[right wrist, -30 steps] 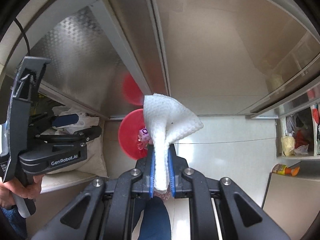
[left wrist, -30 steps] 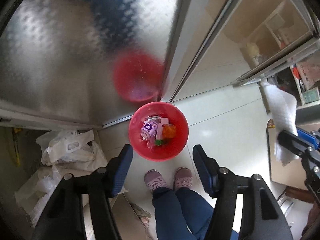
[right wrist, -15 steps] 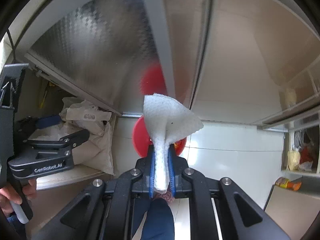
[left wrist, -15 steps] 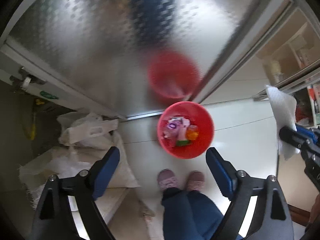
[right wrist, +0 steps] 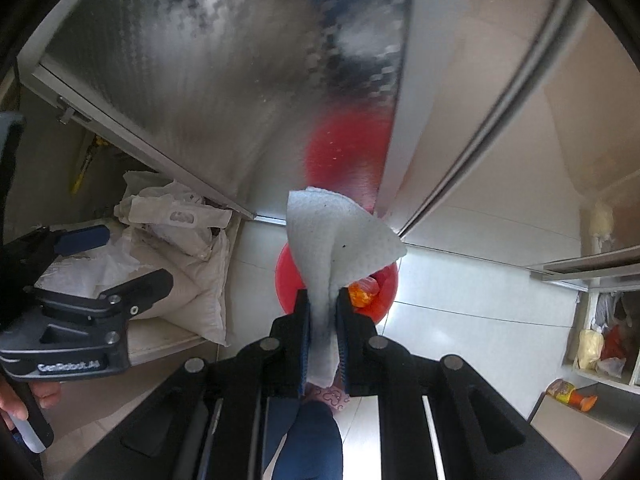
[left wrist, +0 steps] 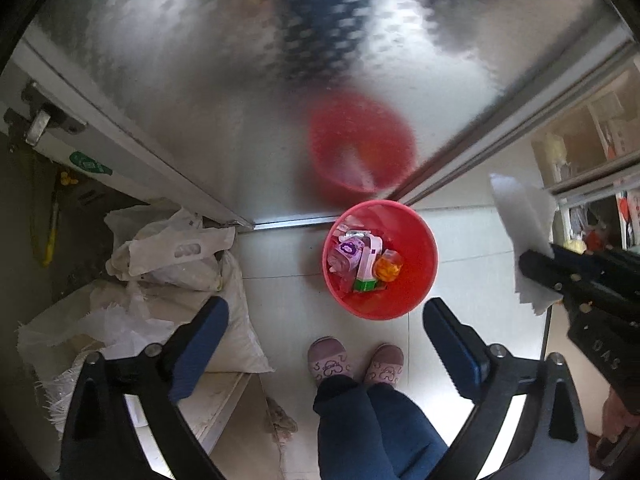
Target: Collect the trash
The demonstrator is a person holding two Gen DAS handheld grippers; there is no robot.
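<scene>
A red bin (left wrist: 416,248) stands on the white floor by a metal door, holding a purple-label packet (left wrist: 348,250), an orange piece (left wrist: 388,266) and other wrappers. High above it my left gripper (left wrist: 326,316) points down, jaws opening wide with nothing between them. My right gripper (right wrist: 324,308) is shut on a white paper towel (right wrist: 336,236), which fans out above the pads and covers most of the bin (right wrist: 286,280). In the left wrist view the towel (left wrist: 520,216) and right gripper (left wrist: 536,264) hang to the bin's right. The left gripper (right wrist: 116,260) shows at the right wrist view's left edge.
White sacks and plastic bags (left wrist: 172,248) lie piled left of the bin. The embossed metal door (left wrist: 240,80) reflects the bin. A person's slippers (left wrist: 328,360) stand just before the bin. A low shelf (right wrist: 600,340) with bags and an orange packet (right wrist: 572,394) sit at the right.
My left jaws have spread much wider. Both grippers have swung over; the bin has slid right in the left view and now lies directly behind the towel in the right view.
</scene>
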